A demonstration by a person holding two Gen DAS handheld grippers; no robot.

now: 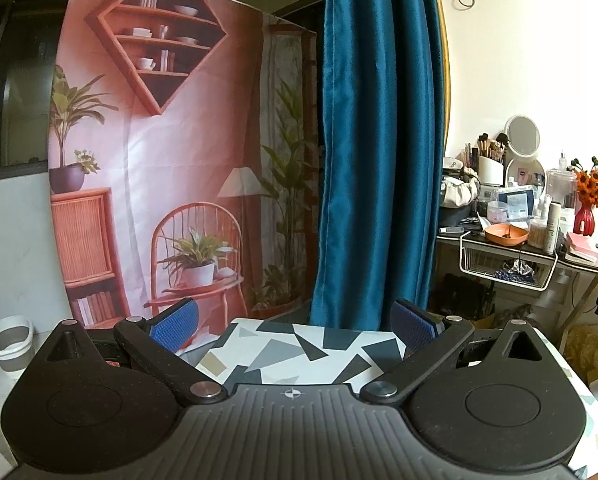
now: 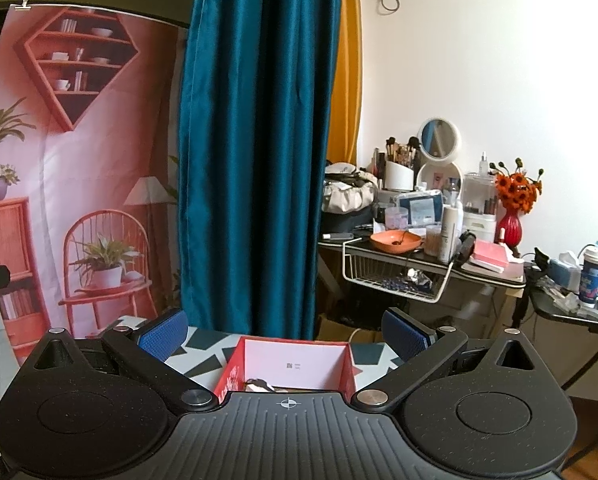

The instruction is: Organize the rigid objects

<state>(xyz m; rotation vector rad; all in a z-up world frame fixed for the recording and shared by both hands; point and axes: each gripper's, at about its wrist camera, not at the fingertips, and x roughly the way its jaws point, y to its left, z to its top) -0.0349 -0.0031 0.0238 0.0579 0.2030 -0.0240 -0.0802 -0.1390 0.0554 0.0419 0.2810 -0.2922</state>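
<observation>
Both grippers stand wide open with nothing between their blue pads — the left gripper (image 1: pixel 295 322) is raised over the table (image 1: pixel 299 356) with its geometric-patterned cloth, bare cloth showing ahead of its fingers, and the right gripper (image 2: pixel 285 330) is raised over the same cloth. Just below and ahead of the right gripper sits an open red box (image 2: pixel 287 366) with a pale lining, some small items lying in its near end — too hidden by the gripper body to identify. Beyond both tools hang a teal curtain (image 1: pixel 375 140) and a printed backdrop (image 1: pixel 159 152).
</observation>
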